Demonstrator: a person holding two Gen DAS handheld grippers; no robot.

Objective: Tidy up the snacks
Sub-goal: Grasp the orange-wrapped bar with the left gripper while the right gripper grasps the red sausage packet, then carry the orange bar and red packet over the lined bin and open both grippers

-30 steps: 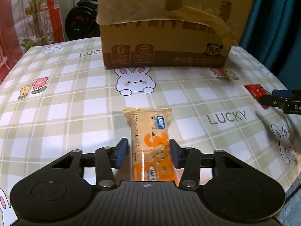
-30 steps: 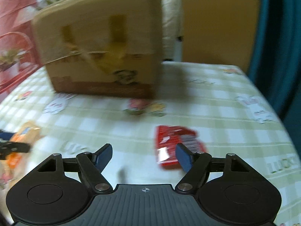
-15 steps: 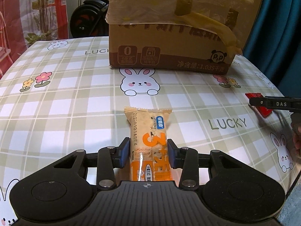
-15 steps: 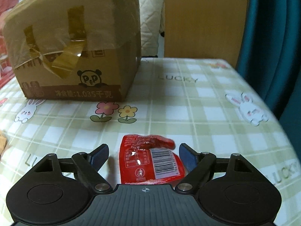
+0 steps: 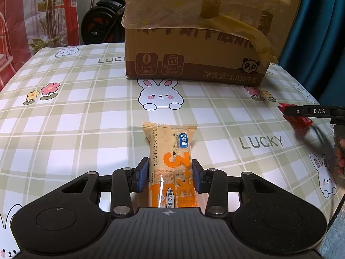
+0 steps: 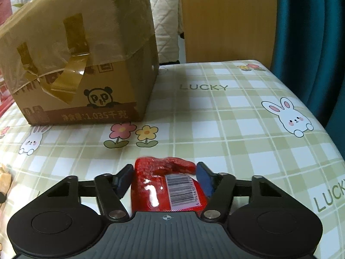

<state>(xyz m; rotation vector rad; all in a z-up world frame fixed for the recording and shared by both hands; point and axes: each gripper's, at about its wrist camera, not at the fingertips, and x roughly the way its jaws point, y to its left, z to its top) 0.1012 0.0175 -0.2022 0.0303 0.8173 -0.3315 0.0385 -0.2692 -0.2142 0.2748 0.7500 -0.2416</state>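
An orange and beige snack bar (image 5: pixel 171 161) lies on the checked tablecloth. My left gripper (image 5: pixel 170 176) has closed its blue pads against both sides of the bar. A red snack packet (image 6: pixel 168 185) with a barcode lies in front of my right gripper (image 6: pixel 165 178), whose pads touch its two sides. The packet also shows at the right edge of the left wrist view (image 5: pixel 296 118), with the right gripper's finger (image 5: pixel 312 111) over it. A taped cardboard box (image 5: pixel 198 32) stands at the back of the table; it is also in the right wrist view (image 6: pixel 79 64).
The tablecloth (image 5: pixel 75 118) has rabbits, flowers and "LUCKY" print. The table's right edge (image 6: pixel 323 129) lies close to a teal curtain (image 6: pixel 312 43). A wooden panel (image 6: pixel 226 19) and a quilted cushion (image 6: pixel 166 21) stand behind the table. An exercise bike (image 5: pixel 103 17) stands at the far left.
Both grippers have closed in: the left pads now press the snack bar, and the right gripper moved over the red packet and narrowed onto it.
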